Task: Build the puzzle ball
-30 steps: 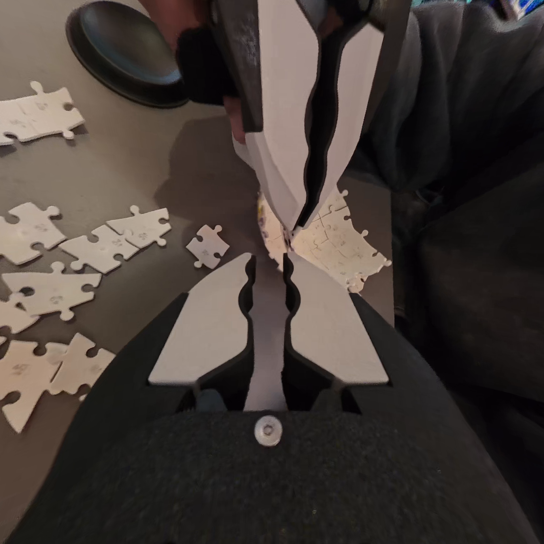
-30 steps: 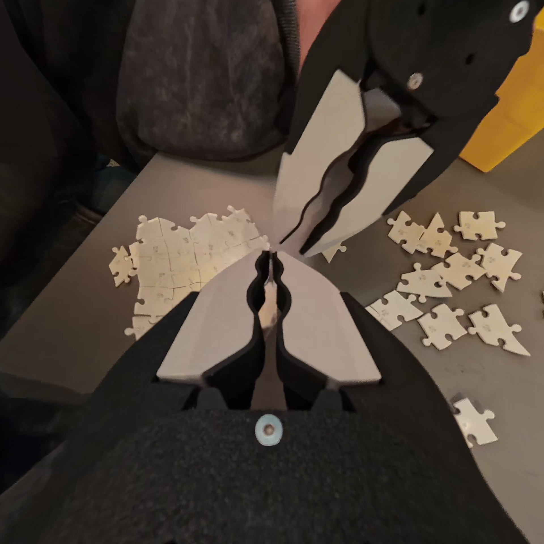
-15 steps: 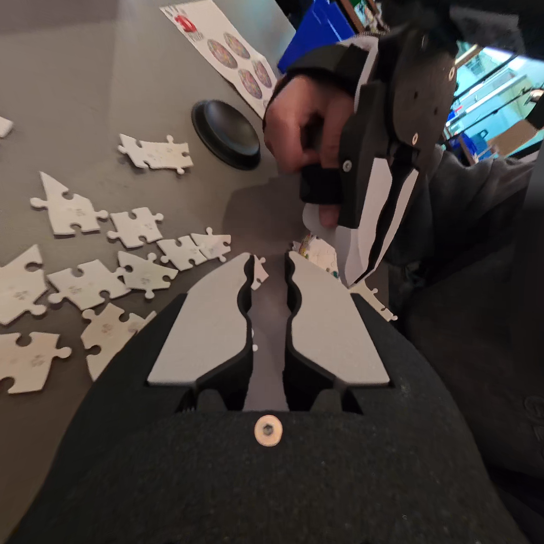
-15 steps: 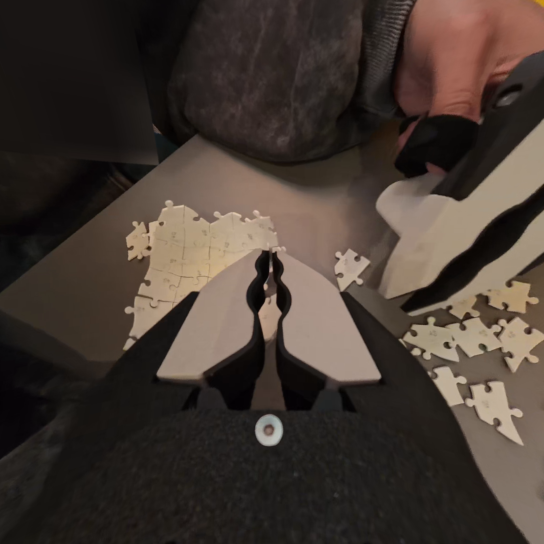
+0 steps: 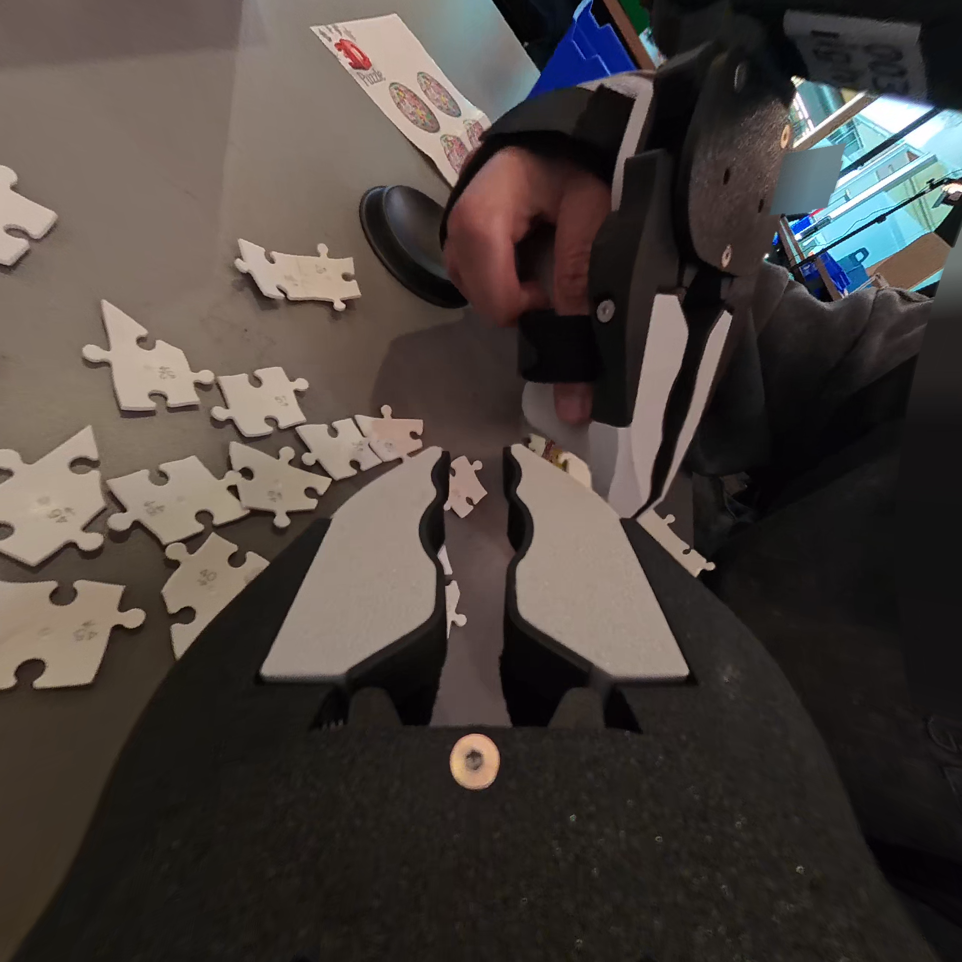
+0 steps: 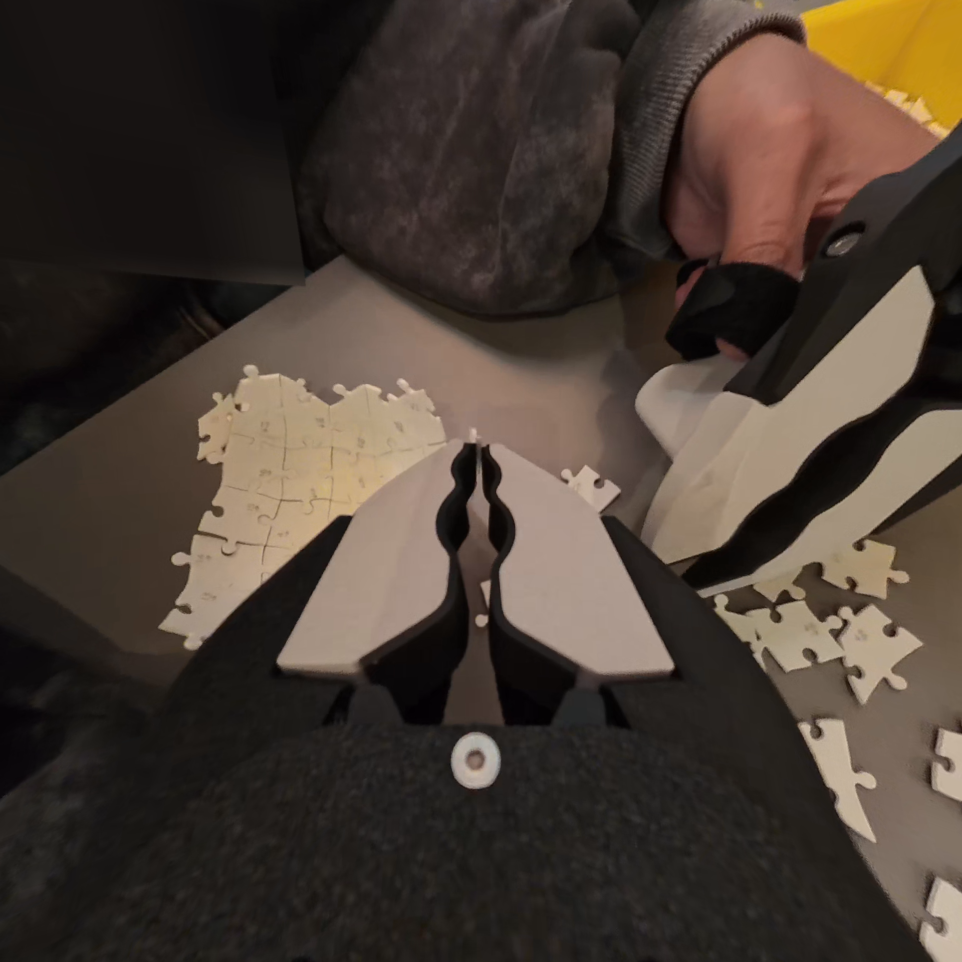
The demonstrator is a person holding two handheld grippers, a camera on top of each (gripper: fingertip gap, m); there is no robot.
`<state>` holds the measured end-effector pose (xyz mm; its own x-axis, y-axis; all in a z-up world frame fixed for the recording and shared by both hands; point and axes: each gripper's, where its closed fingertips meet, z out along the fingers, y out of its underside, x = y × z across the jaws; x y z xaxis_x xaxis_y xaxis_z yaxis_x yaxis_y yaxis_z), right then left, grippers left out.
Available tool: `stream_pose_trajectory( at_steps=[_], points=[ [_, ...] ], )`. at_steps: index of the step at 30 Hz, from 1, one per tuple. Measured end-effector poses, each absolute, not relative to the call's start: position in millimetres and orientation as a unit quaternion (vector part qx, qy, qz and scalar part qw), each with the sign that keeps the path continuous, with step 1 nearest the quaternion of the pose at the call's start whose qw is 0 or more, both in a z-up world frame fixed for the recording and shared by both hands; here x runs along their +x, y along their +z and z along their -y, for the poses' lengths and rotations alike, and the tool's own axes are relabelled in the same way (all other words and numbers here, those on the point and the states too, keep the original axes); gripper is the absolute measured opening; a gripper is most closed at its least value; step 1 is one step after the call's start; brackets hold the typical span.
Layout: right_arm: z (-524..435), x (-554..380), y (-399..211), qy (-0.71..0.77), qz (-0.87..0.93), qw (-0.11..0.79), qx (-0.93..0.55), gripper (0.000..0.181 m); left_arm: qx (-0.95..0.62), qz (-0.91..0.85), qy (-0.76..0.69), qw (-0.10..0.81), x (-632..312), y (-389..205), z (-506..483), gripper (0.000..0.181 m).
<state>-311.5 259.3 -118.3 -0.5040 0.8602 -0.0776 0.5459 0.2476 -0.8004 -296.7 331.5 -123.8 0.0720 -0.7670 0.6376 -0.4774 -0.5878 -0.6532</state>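
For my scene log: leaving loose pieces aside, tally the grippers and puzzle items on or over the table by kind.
Grippers: 2, left gripper, right gripper
Held puzzle piece: 1
Joined puzzle section: 1
Black round stand: 1
Printed sheet: 1
Total: 6

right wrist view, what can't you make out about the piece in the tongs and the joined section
- Clamped piece: only a thin edge shows between the right tongs; shape hidden by the fingers.
- Joined section: lower right part covered by the tongs' body; printed side faces down.
- Left wrist view: joined section mostly hidden behind both tongs.
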Motion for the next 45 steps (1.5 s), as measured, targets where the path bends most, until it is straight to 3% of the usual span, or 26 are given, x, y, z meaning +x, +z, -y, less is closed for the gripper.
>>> stream_pose_trajectory(
  at_steps=[16, 23, 30, 35, 38, 45],
  points=[
    [-253, -299, -137, 0.387, 0.775, 0.12, -0.484, 0.002, -0.727, -0.418, -0.523, 0.156, -297, -125, -340, 0.019],
    [-247, -298, -147, 0.395, 0.771, 0.095, -0.49, 0.002, -0.782, -0.341, -0.481, 0.205, -323, -105, -309, 0.034],
    [-244, -300, -152, 0.415, 0.755, 0.1, -0.497, 0.002, -0.864, -0.27, -0.402, 0.137, -333, -146, -224, 0.051],
    [-237, -301, -146, 0.414, 0.759, 0.108, -0.492, 0.002, -0.857, -0.256, -0.436, 0.1, -307, -157, -205, 0.038],
    [-231, -301, -142, 0.418, 0.755, 0.108, -0.493, 0.002, -0.863, -0.264, -0.421, 0.088, -304, -163, -202, 0.02],
    [-225, -310, -129, 0.419, 0.751, 0.146, -0.489, 0.002, -0.877, -0.29, -0.363, 0.12, -311, -165, -203, 0.006]
  ],
)
